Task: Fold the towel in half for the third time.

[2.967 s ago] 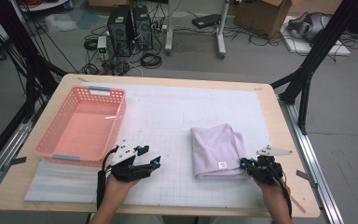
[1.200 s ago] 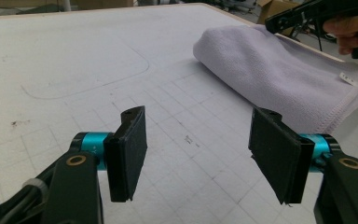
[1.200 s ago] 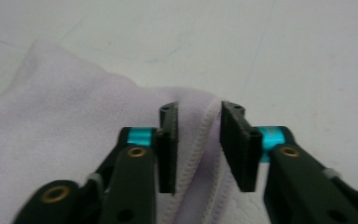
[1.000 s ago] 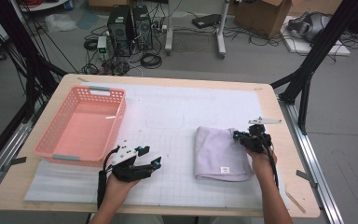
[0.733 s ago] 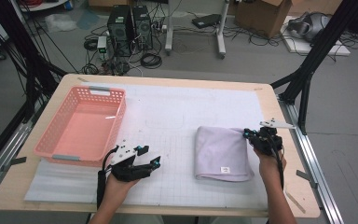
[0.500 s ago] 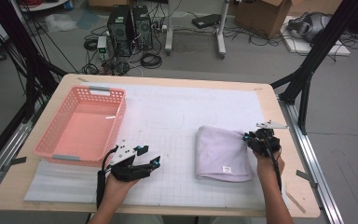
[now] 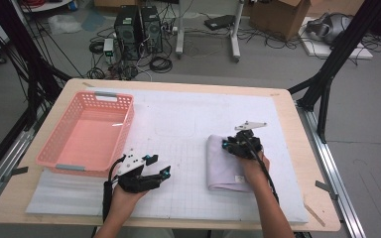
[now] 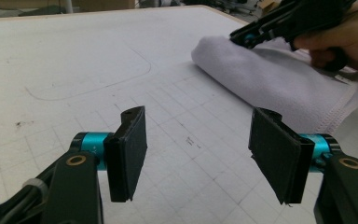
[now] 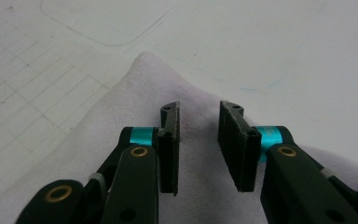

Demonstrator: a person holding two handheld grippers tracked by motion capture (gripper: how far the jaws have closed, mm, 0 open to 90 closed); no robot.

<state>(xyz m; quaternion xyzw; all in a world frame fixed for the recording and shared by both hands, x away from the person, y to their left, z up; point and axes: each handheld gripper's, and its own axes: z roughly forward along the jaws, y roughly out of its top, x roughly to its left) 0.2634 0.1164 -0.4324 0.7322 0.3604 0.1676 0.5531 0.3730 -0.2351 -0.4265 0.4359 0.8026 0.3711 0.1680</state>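
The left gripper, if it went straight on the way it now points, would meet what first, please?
Most likely the folded towel. The left gripper has open jaws with bare table mat just ahead, and the towel lies further on to the right, under the right gripper. Depth is hard to judge, so it might pass the towel's near end.

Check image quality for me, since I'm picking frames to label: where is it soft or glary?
High view: even light, slightly soft, towel readable. Left gripper view: jaws sharp, right gripper beyond blurred. Right gripper view: towel close-up sharp, no glare.
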